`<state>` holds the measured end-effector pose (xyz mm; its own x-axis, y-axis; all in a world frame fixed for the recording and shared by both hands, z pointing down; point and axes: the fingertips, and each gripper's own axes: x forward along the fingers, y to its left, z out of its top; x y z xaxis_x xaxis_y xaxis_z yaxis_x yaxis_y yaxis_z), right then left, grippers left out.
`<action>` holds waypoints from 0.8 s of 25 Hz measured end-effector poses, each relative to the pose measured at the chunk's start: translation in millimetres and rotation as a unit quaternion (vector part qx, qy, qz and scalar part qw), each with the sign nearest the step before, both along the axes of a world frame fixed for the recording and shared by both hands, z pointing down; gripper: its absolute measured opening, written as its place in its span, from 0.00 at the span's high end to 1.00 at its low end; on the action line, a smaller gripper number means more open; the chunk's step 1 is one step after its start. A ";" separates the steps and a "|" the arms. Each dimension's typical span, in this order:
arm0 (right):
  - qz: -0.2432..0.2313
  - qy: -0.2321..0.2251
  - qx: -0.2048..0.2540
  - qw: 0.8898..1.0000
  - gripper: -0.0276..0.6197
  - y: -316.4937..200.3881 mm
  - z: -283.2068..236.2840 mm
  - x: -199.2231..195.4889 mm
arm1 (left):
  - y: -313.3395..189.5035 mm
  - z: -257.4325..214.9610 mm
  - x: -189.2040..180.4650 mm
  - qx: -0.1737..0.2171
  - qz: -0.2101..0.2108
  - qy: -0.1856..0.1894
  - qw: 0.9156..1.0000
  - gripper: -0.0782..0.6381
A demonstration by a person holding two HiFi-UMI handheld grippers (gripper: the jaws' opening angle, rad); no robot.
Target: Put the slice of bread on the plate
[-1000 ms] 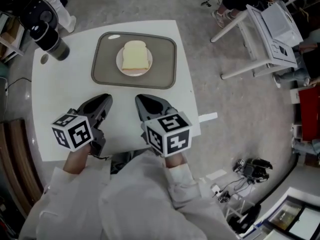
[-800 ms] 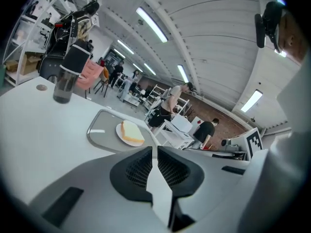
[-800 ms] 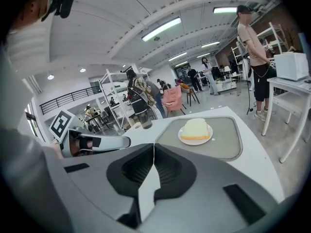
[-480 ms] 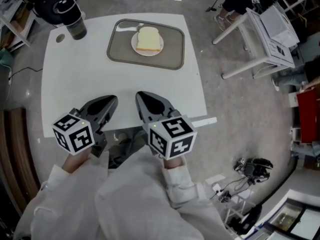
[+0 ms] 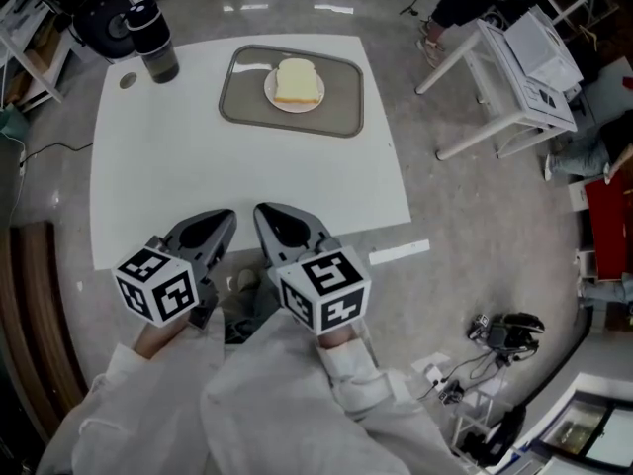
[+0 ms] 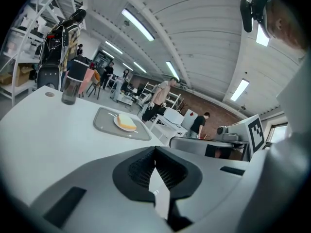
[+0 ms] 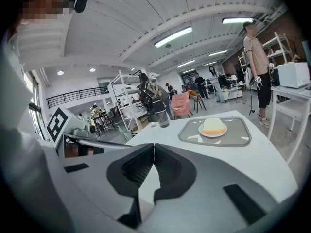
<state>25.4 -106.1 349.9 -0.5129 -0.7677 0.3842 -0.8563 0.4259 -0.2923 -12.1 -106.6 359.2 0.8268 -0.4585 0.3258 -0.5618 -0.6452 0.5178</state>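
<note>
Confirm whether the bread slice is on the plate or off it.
On it: the bread slice lies flat on the white plate, inside the grey tray.

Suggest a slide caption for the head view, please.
Bread slice on the plate; left gripper and right gripper shut, empty, near the table edge.

The slice of bread point(image 5: 297, 81) is pale, with a light brown crust and a rounded top edge. It lies flat on a small round white plate point(image 5: 271, 96), covering most of it. The plate sits in the middle of a grey tray point(image 5: 341, 77) with rounded corners, at the far side of the white table point(image 5: 198, 166).
</note>
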 end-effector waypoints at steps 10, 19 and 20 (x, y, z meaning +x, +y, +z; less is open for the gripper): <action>-0.027 0.012 0.017 0.999 0.93 -9.4 -16.0 20.0 | -7.3 -18.2 26.3 0.018 -0.012 -0.002 1.000 0.88; -0.031 0.015 0.026 0.999 0.93 -10.4 -18.2 25.9 | -4.7 -15.5 26.5 0.021 -0.020 -0.019 0.999 0.88; -0.032 0.017 0.027 0.999 0.93 -10.2 -17.9 25.1 | -5.3 -15.3 25.3 0.021 -0.022 -0.019 0.999 0.88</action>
<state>50.5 -116.3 332.0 -0.5499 -0.7531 0.3612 -0.8352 0.4950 -0.2395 13.2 -111.8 343.9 0.7935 -0.5074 0.3360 -0.6082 -0.6406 0.4688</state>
